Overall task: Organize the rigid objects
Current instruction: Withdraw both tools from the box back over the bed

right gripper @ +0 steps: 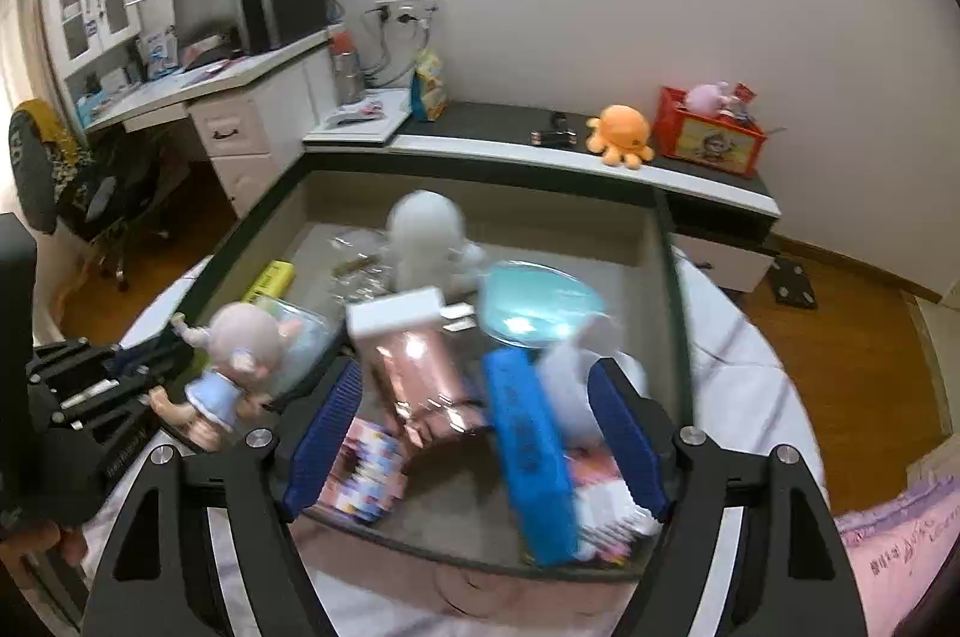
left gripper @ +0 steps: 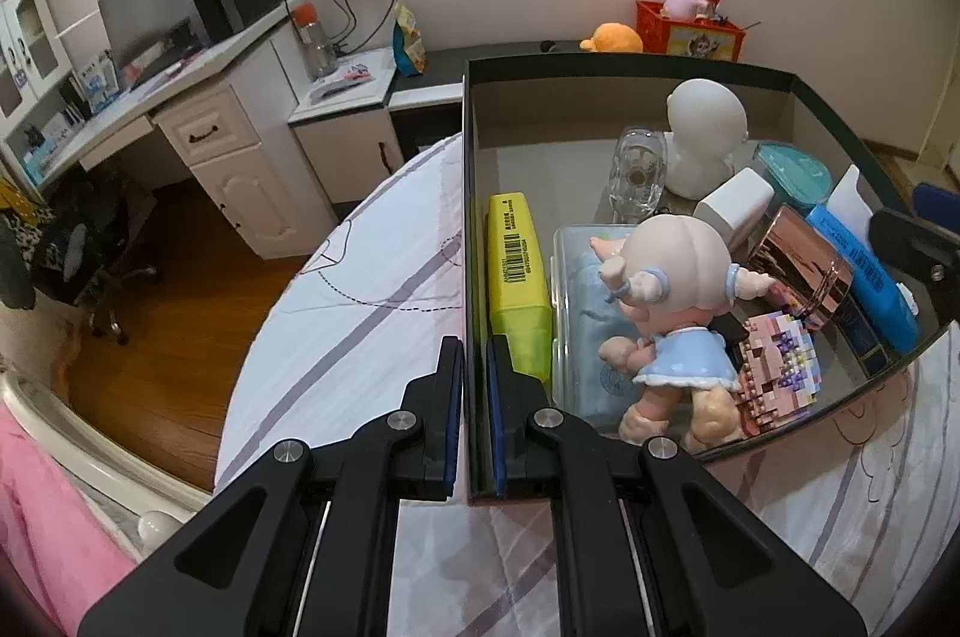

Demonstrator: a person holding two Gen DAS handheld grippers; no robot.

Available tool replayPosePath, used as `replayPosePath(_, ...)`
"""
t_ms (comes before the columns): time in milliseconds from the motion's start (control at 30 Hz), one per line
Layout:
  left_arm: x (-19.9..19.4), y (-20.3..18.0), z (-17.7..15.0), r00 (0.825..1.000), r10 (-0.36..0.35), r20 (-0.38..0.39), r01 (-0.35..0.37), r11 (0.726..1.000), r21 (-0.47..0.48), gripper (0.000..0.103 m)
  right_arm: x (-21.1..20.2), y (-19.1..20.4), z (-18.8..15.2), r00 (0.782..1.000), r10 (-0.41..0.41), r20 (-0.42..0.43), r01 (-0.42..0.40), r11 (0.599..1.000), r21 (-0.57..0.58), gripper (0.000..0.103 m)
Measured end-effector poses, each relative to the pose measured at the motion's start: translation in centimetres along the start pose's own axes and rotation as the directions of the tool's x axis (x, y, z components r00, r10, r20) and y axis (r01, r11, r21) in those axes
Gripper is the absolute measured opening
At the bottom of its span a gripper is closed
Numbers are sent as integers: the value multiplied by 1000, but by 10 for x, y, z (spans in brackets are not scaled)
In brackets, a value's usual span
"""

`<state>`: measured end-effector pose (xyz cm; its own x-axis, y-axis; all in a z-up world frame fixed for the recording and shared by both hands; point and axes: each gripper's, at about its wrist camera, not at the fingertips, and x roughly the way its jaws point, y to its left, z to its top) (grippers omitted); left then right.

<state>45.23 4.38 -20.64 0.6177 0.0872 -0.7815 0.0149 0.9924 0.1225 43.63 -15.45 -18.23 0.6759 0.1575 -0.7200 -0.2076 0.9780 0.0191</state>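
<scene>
A dark open box (left gripper: 630, 66) rests on the striped bed sheet. It holds a yellow box (left gripper: 519, 277), a doll in a blue dress (left gripper: 672, 289) on a clear container (left gripper: 570, 313), a rose-gold box (left gripper: 804, 259), a blue box (left gripper: 864, 277), a pixel-block figure (left gripper: 774, 367), a white figurine (left gripper: 705, 132) and a glass (left gripper: 639, 175). My left gripper (left gripper: 474, 355) is shut on the box's left wall. My right gripper (right gripper: 477, 367) hovers open over the near side of the box (right gripper: 480, 169). The rose-gold box (right gripper: 420, 373) and blue box (right gripper: 528, 451) lie between its fingers, untouched.
A teal-lidded container (left gripper: 792, 172) and a white box (left gripper: 735, 211) fill the box's far right. Behind it, a low shelf carries an orange plush (right gripper: 621, 132) and a red box (right gripper: 708, 138). A desk with a monitor (left gripper: 150, 18) and a chair stand left, over wood floor.
</scene>
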Motion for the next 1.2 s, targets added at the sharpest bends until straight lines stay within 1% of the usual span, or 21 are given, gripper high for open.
replayPosePath(133, -12, -8, 3, 999, 31, 18, -31, 1000, -1, 11, -2, -5, -2, 1000, -3, 0, 3, 1000, 7, 80)
replayPosePath(233, -22, -12, 8, 998, 48, 40, -48, 999, 2, 12, -3, -6, -2, 1000, 14, 0, -14, 1000, 15, 80)
replayPosePath(267, -24, -13, 9, 998, 47, 43, -47, 999, 3, 12, -5, -6, -4, 1000, 14, 4, -14, 1000, 16, 80)
replayPosePath(333, -32, -15, 12, 998, 20, 60, -20, 1000, -6, 13, -6, -5, -4, 1000, 15, 4, -15, 1000, 11, 80)
replayPosePath(467, -45, -26, 20, 994, 28, 104, -28, 1000, -1, 14, -11, -2, -4, 1000, 18, 14, -18, 1000, 6, 80)
replayPosePath(500, -45, -26, 22, 994, 27, 104, -27, 1000, -6, 19, -13, -1, -5, 1000, 17, 18, -17, 1000, 3, 80)
replayPosePath(533, -48, -27, 25, 993, 31, 113, -29, 999, -21, 34, -14, 1, -5, 1000, 10, 23, -10, 1000, -5, 83)
replayPosePath(567, -49, -27, 25, 992, 35, 121, -31, 999, -29, 46, -14, 2, -5, 1000, 3, 23, -3, 1000, -14, 85)
replayPosePath(600, -52, -27, 26, 991, 30, 132, -26, 999, -34, 71, -15, 2, -5, 1000, -2, 26, 2, 1000, -19, 85)
replayPosePath(633, -57, -28, 26, 987, 16, 160, -10, 999, -36, 88, -17, 3, -5, 999, -16, 36, 17, 1000, -26, 86)
replayPosePath(667, -60, -29, 26, 983, 11, 181, -5, 999, -35, 91, -19, 4, -5, 998, -33, 45, 34, 999, -33, 88)
replayPosePath(700, -64, -32, 26, 979, 12, 202, -6, 1000, -30, 93, -20, 5, -5, 998, -40, 51, 42, 999, -35, 91)
replayPosePath(767, -67, -36, 27, 973, 61, 220, -55, 998, -33, 101, -25, 4, -4, 995, -57, 79, 60, 998, -28, 93)
replayPosePath(800, -67, -35, 29, 973, 70, 221, -62, 997, -40, 103, -26, 2, -4, 994, -63, 85, 65, 998, -23, 93)
replayPosePath(833, -67, -34, 29, 974, 58, 221, -49, 998, -43, 103, -28, 0, -3, 994, -68, 91, 69, 998, -11, 93)
replayPosePath(900, -65, -31, 29, 979, 29, 202, -15, 998, -68, 103, -31, -5, -2, 993, -62, 102, 61, 998, 13, 103)
replayPosePath(967, -62, -32, 29, 983, -3, 182, 15, 998, -64, 103, -32, -7, -1, 991, -61, 119, 59, 998, 22, 103)
replayPosePath(1033, -61, -37, 28, 985, 1, 171, 8, 999, -53, 103, -30, -8, -1, 992, -44, 114, 41, 999, 26, 103)
replayPosePath(1100, -62, -42, 26, 984, 9, 176, -2, 999, -39, 103, -31, -7, -3, 991, -57, 123, 54, 998, 22, 103)
replayPosePath(1200, -64, -42, 24, 985, -9, 172, 17, 999, -43, 103, -34, -8, -4, 991, -48, 124, 44, 999, 30, 103)
